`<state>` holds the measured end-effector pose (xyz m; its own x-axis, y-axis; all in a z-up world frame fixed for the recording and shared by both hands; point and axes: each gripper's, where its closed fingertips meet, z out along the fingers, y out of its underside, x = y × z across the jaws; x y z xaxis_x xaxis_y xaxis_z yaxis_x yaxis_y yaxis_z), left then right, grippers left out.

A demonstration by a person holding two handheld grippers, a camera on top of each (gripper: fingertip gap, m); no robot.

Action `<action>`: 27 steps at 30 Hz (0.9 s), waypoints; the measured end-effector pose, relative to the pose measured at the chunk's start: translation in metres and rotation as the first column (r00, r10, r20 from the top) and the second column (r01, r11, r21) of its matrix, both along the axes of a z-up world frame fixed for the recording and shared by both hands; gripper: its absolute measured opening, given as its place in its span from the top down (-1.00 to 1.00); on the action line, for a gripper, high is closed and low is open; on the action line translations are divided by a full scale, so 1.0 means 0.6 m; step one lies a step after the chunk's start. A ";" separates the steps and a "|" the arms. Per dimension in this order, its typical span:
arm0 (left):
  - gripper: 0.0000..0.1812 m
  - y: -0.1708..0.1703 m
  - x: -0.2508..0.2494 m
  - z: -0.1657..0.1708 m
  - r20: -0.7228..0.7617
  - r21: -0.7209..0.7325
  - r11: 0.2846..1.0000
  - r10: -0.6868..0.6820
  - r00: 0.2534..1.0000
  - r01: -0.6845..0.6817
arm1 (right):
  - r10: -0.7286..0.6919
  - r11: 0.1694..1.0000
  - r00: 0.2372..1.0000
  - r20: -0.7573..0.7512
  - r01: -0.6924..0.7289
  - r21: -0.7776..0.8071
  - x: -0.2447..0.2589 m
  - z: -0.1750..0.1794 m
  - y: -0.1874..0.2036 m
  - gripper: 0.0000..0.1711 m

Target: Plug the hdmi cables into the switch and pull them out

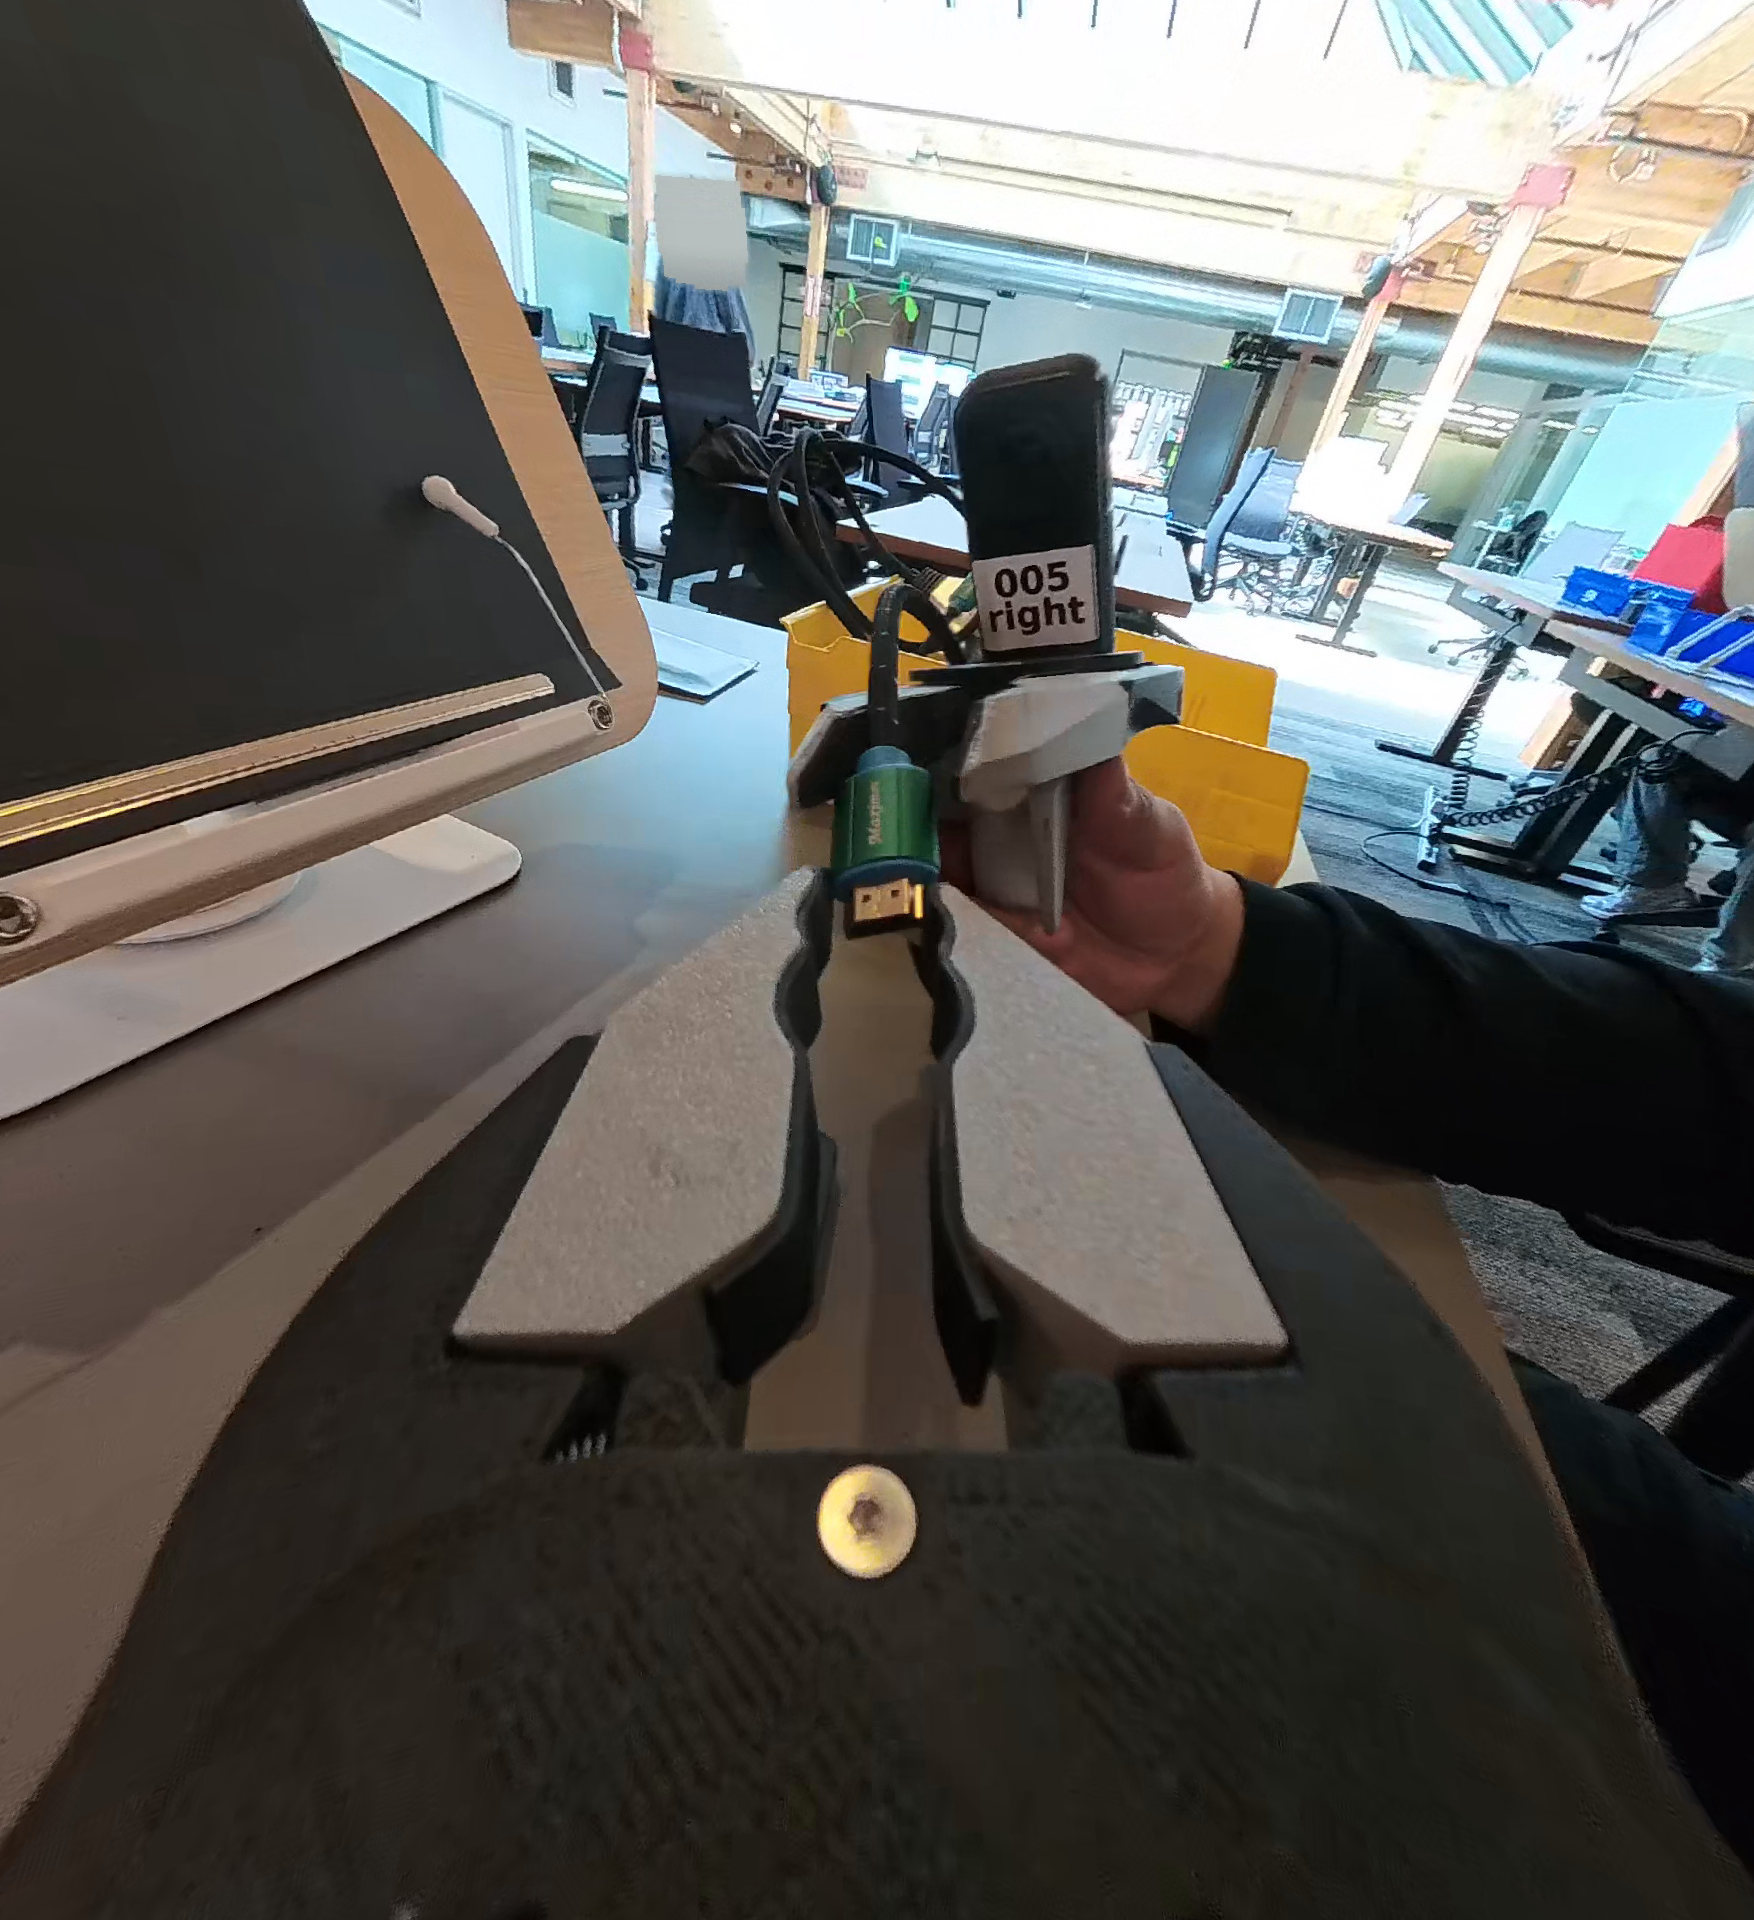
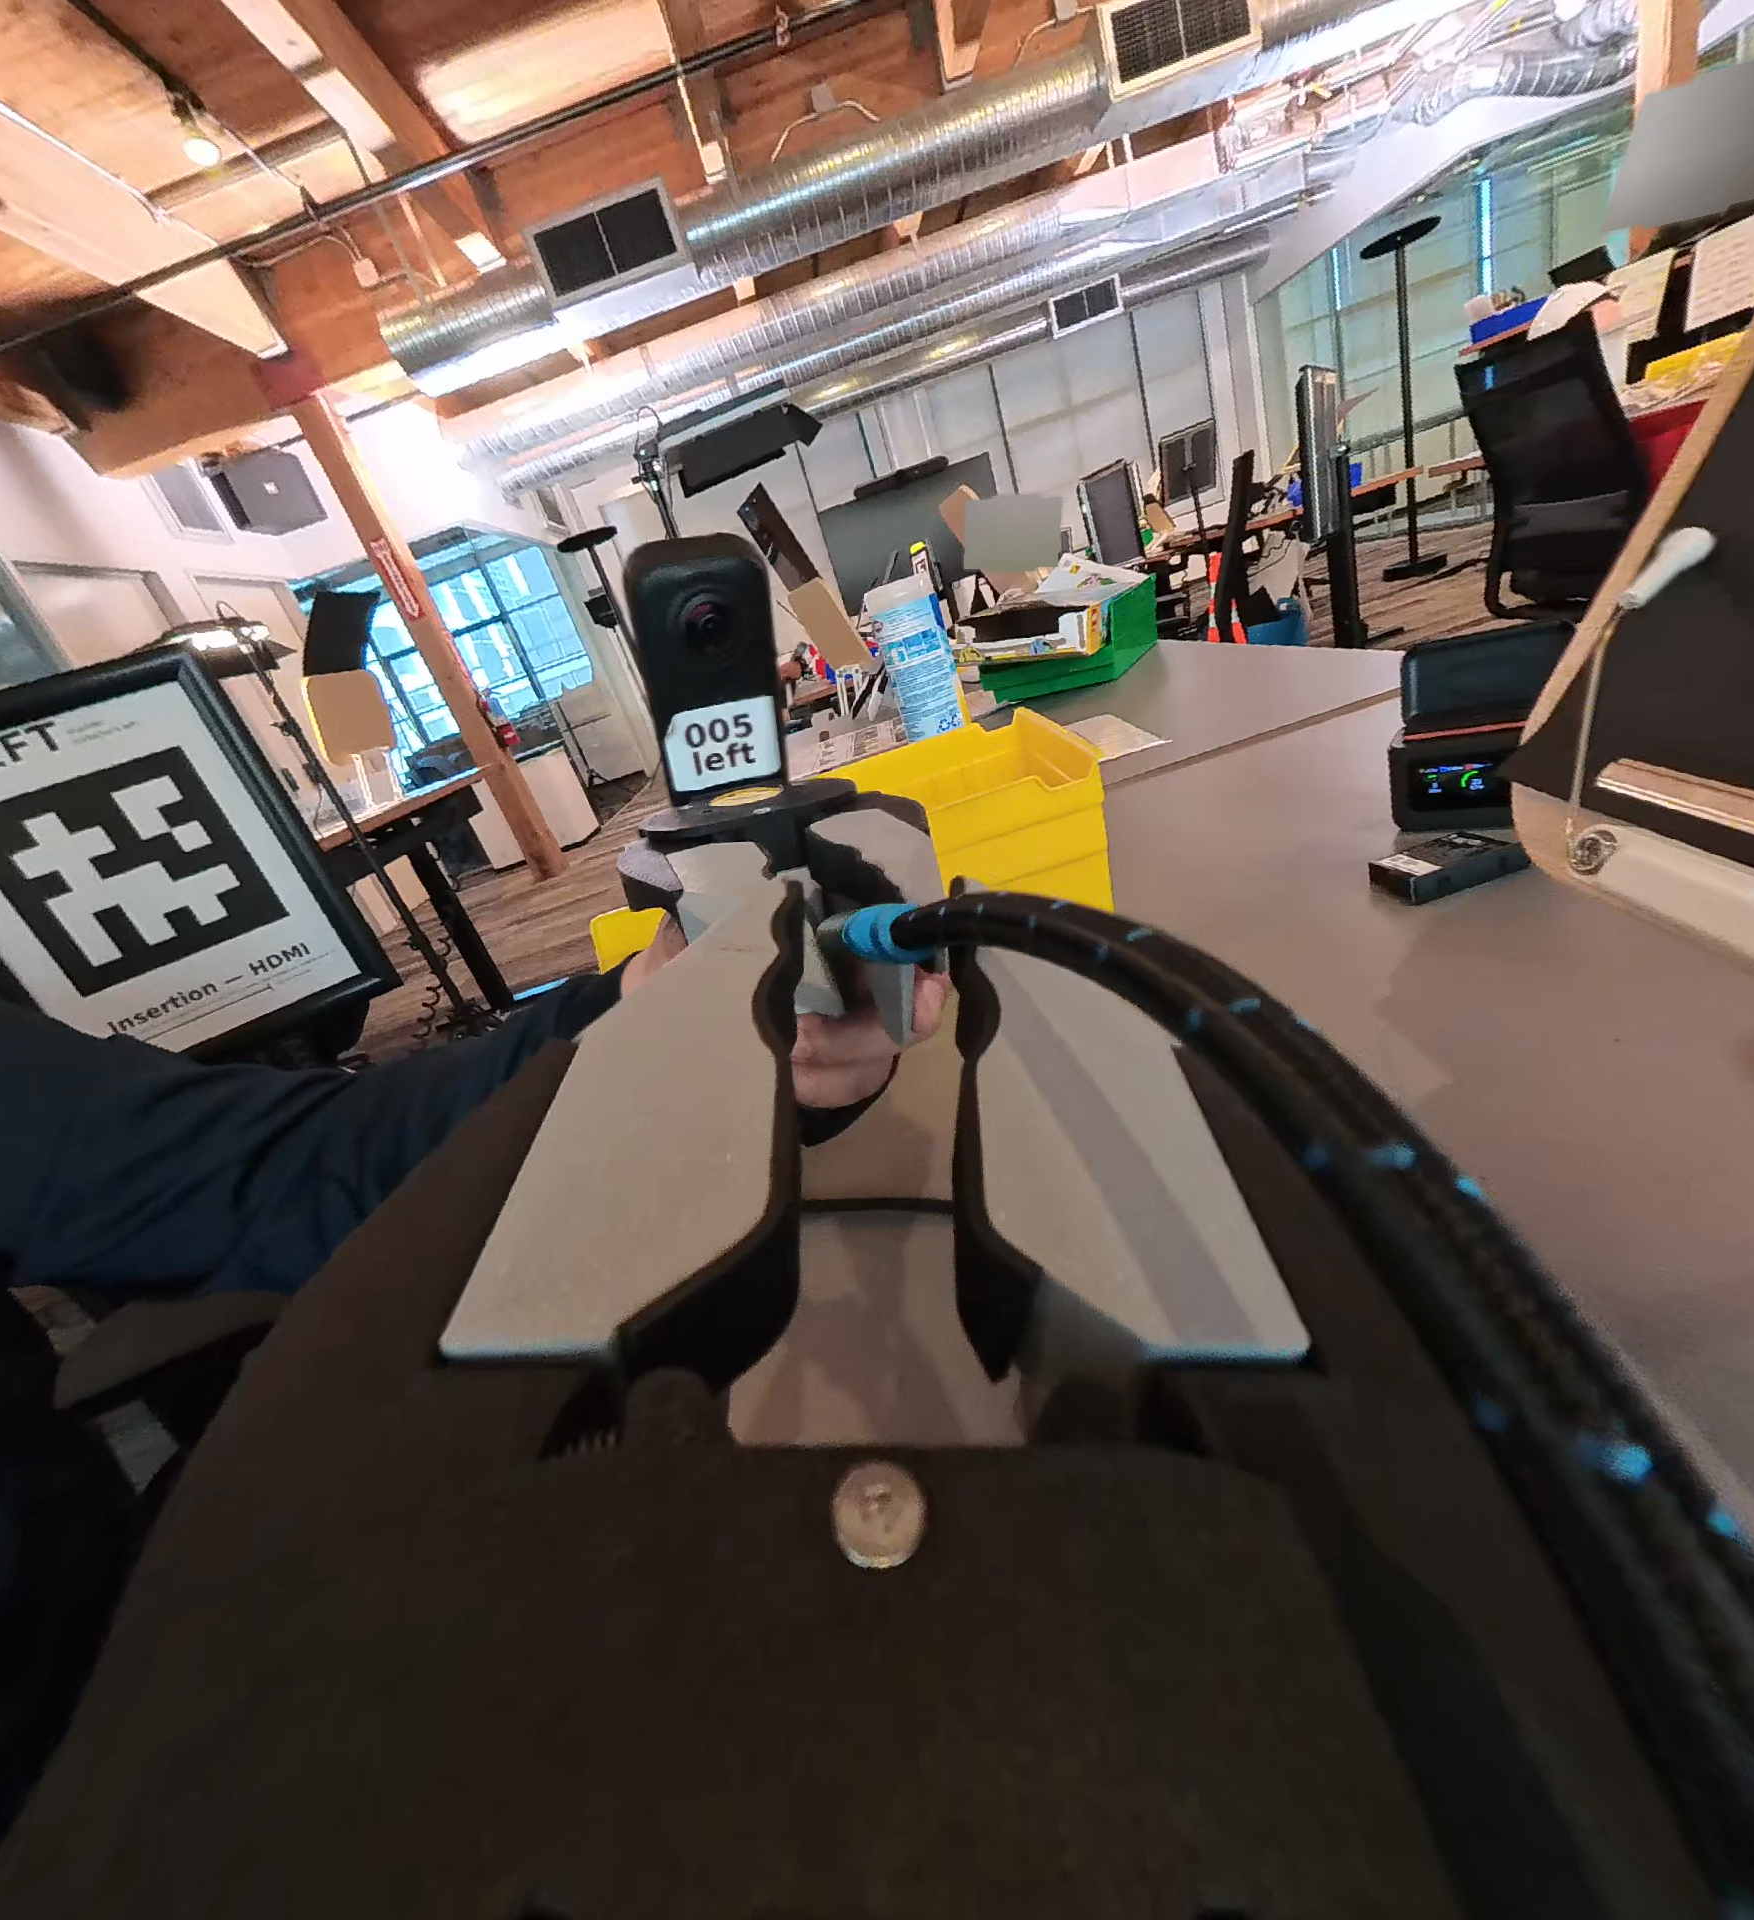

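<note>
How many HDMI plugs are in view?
1: a green plug held in the right gripper, its gold tip between the fingertips of the left gripper. The cables in the yellow bin behind may hide more.

Green-and-blue HDMI plug (image 1: 875,831), black cable flecked blue (image 2: 1268,1029), yellow bins (image 2: 1008,800)

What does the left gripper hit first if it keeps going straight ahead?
Likely the gold tip of the green HDMI plug, at the fingertips of the left gripper; the right gripper holds it. Depth unclear.
</note>
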<state>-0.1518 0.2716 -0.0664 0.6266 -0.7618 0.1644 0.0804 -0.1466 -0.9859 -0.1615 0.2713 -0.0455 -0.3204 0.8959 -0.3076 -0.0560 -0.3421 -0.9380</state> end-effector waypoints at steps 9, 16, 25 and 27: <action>0.83 -0.010 0.010 0.004 0.031 -0.014 0.998 -0.055 0.998 0.055 | 0.015 0.999 1.000 0.019 -0.016 0.049 0.002 -0.003 -0.008 0.78; 0.86 0.016 -0.017 -0.040 -0.211 0.013 0.994 0.111 0.971 -0.111 | -0.129 0.991 0.983 0.132 0.126 0.035 -0.005 -0.033 0.042 0.79; 0.47 0.024 -0.040 -0.166 -0.662 -0.018 0.984 0.122 0.739 -0.178 | -0.328 0.936 0.930 0.168 0.344 -0.077 0.021 -0.044 0.126 0.88; 0.45 0.026 -0.051 -0.183 -0.723 0.004 0.983 0.130 0.678 -0.184 | -0.320 0.939 0.933 0.162 0.336 -0.079 0.021 -0.041 0.124 0.90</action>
